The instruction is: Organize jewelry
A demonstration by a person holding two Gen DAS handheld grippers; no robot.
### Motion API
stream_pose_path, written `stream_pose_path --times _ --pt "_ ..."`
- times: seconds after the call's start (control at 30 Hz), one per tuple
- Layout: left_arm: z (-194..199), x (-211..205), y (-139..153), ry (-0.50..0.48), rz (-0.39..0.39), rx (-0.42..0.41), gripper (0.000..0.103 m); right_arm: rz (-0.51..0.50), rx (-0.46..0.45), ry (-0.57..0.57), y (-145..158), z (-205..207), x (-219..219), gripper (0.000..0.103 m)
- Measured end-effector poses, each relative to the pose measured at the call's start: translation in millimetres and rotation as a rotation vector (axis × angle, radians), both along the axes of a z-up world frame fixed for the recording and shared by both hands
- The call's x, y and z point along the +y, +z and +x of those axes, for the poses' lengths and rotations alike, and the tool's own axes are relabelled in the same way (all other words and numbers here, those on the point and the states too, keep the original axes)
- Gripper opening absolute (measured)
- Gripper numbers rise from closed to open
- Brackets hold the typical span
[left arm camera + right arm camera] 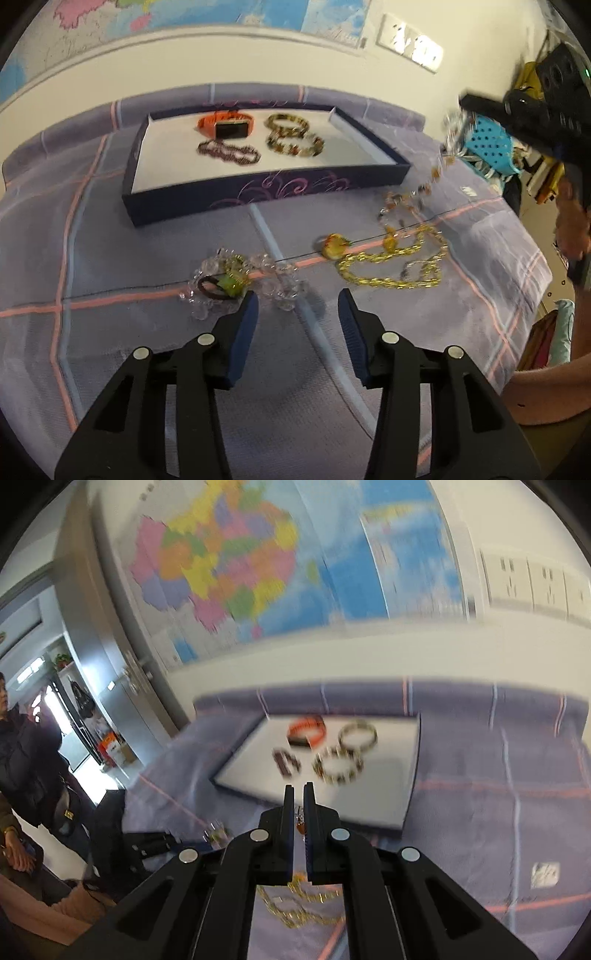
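Observation:
My left gripper point(299, 301) is open, low over the checked bedspread, with only cloth between its blue pads. Just ahead of its tips lies a clear crystal bead bracelet point(284, 280), tangled with a brown hair tie point(210, 288). A gold chain point(391, 269) and an amber pendant point(334, 245) lie to the right. My right gripper point(299, 788) is shut on a beaded necklace point(301, 821). In the left wrist view that gripper point(467, 103) is raised at the upper right, and the necklace strand point(436, 173) hangs down to the bed.
A dark blue tray point(258, 192) with a white floor holds an orange smartwatch point(225, 125) and three bead bracelets. A blue perforated basket point(487, 144) stands at the right. A person's arm point(535, 391) is at the right edge. A bystander point(22, 746) stands by the door.

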State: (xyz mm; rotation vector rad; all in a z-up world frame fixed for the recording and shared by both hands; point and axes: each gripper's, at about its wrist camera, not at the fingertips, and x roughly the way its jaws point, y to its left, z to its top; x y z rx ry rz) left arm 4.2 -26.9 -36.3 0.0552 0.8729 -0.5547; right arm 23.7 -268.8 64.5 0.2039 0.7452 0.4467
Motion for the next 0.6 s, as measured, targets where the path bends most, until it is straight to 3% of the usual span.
stream_pose_path --times 0.2,0.33,0.47,0.6 --pt "10.3 0.8 -0.6 0.028 -0.004 0.026 0.039 -0.077 0.135 0.034 -50.4 7.1 13.0 0.005" --pt "1.3 7.2 8.8 0.018 -0.008 -0.024 0.04 -0.102 0.126 0.07 -54.0 6.8 28.5 0.018" --pt "-2.4 25.1 20.0 0.06 0.011 -0.081 0.043 -0.094 0.085 0.208 -49.6 8.5 73.5 0.03" --pt "11.6 36.1 16.1 0.111 0.07 -0.079 0.041 -0.129 0.09 0.326 -58.7 19.9 121.9 0.033"
